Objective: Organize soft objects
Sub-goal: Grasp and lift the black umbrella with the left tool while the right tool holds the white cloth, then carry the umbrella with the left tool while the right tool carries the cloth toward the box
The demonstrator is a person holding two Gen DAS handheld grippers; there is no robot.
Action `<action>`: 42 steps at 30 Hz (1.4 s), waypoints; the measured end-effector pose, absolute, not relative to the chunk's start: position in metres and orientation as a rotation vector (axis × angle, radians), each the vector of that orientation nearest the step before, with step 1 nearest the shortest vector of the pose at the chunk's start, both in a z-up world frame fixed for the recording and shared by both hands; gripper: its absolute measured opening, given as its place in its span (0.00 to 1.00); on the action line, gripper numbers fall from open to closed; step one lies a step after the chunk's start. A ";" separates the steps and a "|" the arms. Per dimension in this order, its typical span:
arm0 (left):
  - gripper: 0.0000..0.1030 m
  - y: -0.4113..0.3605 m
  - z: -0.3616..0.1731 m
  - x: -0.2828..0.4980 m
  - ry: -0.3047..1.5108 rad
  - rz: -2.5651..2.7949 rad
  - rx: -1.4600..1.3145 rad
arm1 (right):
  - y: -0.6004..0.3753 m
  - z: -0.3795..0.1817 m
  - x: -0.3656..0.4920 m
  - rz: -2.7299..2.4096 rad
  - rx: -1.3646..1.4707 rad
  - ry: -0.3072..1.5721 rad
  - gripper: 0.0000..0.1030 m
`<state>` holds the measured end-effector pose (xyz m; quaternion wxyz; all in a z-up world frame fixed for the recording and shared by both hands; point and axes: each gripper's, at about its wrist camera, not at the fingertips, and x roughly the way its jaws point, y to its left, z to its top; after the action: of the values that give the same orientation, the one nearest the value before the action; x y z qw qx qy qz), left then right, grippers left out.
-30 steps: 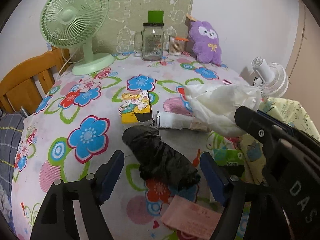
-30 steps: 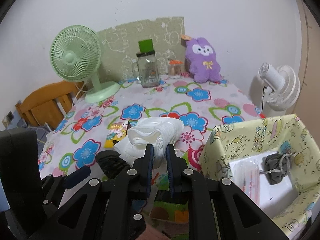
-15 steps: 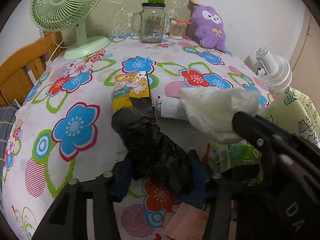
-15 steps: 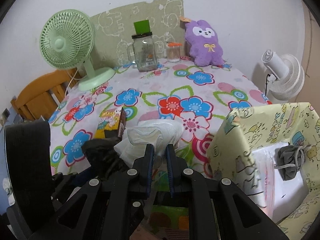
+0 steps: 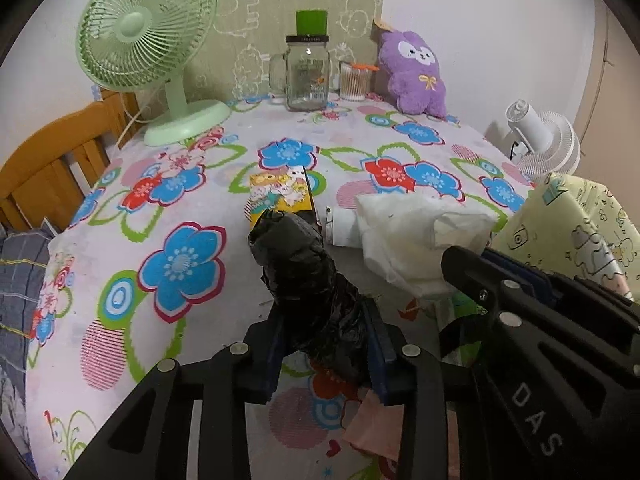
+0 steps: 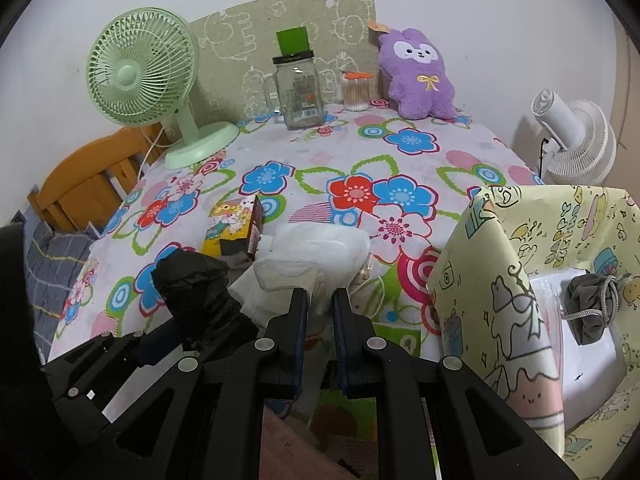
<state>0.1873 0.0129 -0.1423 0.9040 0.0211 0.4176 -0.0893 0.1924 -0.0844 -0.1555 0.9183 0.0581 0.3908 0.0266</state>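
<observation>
Floral tablecloth (image 5: 188,208), near edge: left gripper (image 5: 326,354) closing on black plastic bag (image 5: 308,280); right gripper (image 6: 320,336) clenched on white bag (image 6: 316,256). Step: pickup. Next, probably: carry both into yellow bin (image 6: 476,280) at right edge.

Far left on the flowered tablecloth (image 5: 180,264): a green desk fan (image 5: 148,36). Beside it at the far edge, a glass jar mug (image 5: 306,74) with a green block (image 5: 312,22) on top, then a small cup of cotton swabs (image 5: 354,82). Near the middle, a yellow cartoon box (image 5: 280,196). Off the far right, a white fan (image 6: 576,136). At left, a wooden chair (image 6: 80,180).
</observation>
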 end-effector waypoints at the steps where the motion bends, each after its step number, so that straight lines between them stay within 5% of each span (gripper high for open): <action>1: 0.34 0.013 -0.140 0.185 0.858 -0.182 0.043 | -0.084 -0.154 0.191 0.058 0.119 0.801 0.16; 25: 0.34 0.009 -0.075 0.116 0.708 -0.150 0.032 | -0.086 -0.091 0.122 0.115 0.102 0.659 0.14; 37: 0.34 0.014 -0.088 0.100 0.735 -0.139 0.033 | -0.081 -0.102 0.108 0.163 0.089 0.699 0.12; 42: 0.34 0.019 -0.101 0.103 0.760 -0.142 0.029 | -0.073 -0.116 0.113 0.162 0.065 0.750 0.24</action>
<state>0.1030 0.0187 -0.1011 0.9260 0.0141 0.3708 -0.0692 0.1130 -0.0730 -0.1162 0.9268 0.0317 0.3657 0.0790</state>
